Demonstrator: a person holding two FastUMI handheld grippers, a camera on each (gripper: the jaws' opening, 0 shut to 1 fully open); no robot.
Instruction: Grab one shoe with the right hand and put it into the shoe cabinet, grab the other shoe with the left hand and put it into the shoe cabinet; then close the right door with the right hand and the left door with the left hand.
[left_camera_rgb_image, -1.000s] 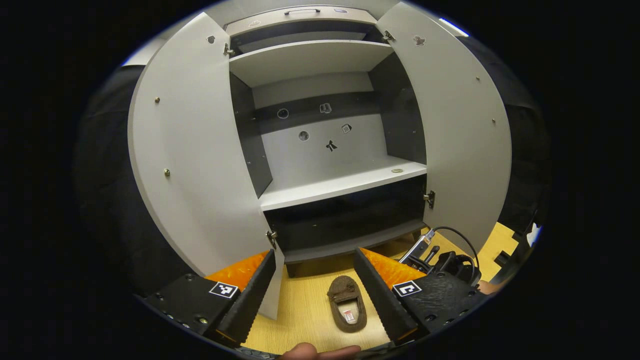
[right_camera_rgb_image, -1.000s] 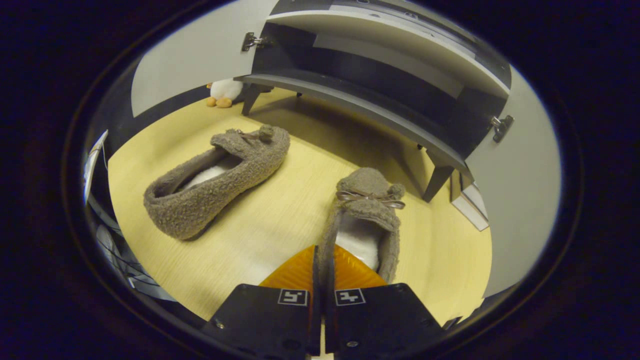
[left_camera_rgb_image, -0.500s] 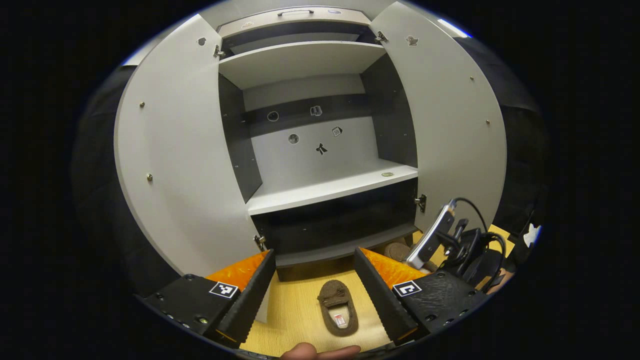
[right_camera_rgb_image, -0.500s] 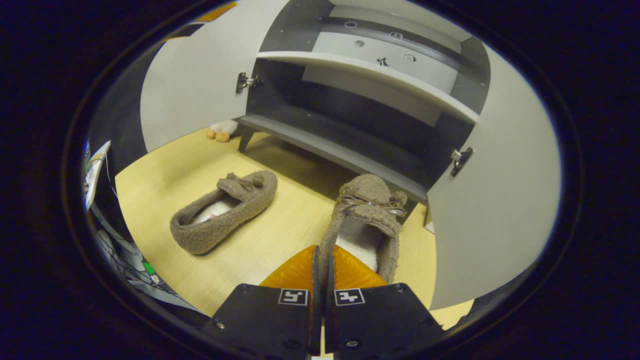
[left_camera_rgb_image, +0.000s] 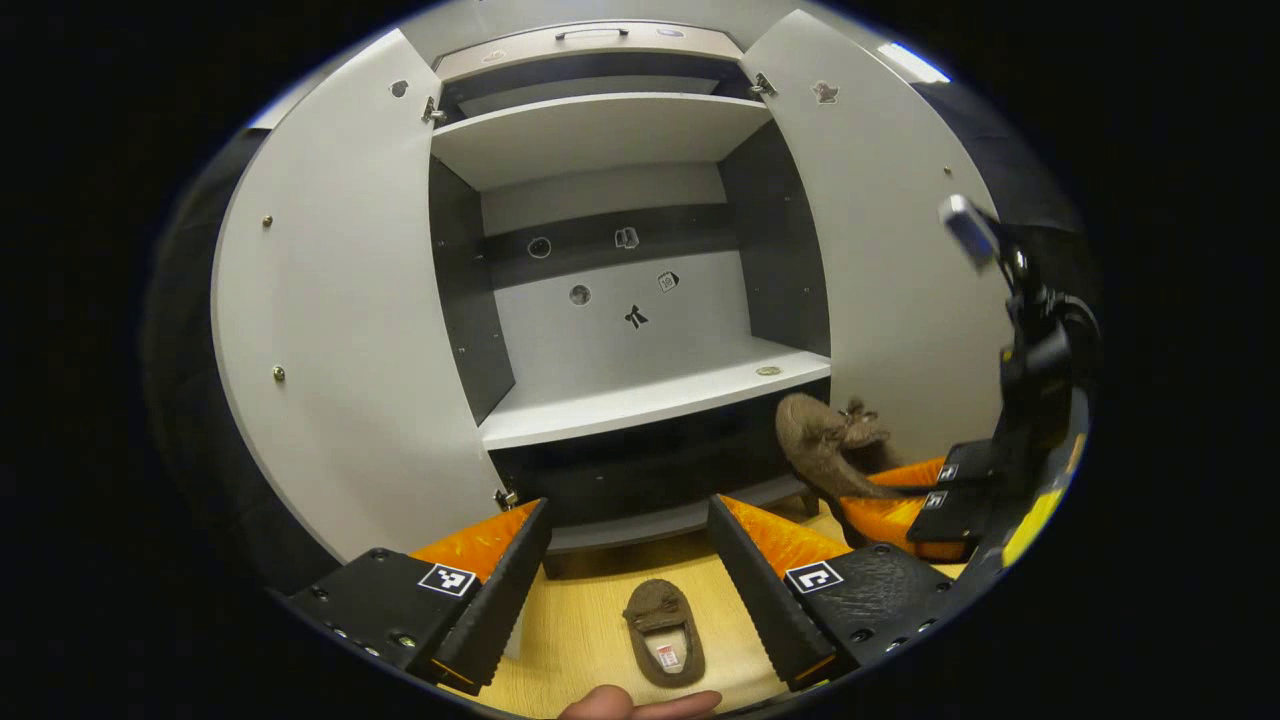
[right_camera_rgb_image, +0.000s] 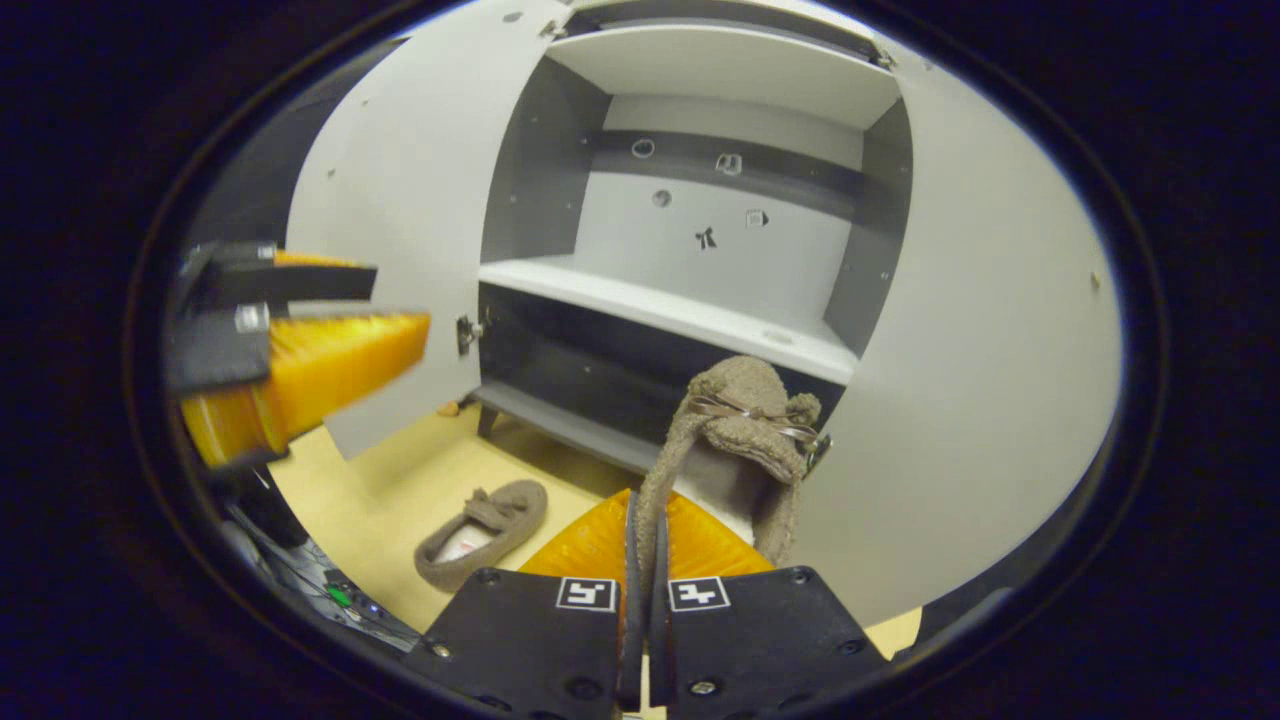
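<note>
We have the right gripper (right_camera_rgb_image: 643, 545) clamped on one soft, light slipper (right_camera_rgb_image: 728, 455) by its floppy side wall, while our left gripper (left_camera_rgb_image: 628, 560) gapes empty above the other slipper (left_camera_rgb_image: 661, 632).

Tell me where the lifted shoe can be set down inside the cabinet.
The white shelf is bare apart from a small disc by its right end. The dark bottom shelf looks free too. The right tongs hold the shoe.

Dim booth, strong fisheye bending (worst at edges), motion-blurred near objects
</note>
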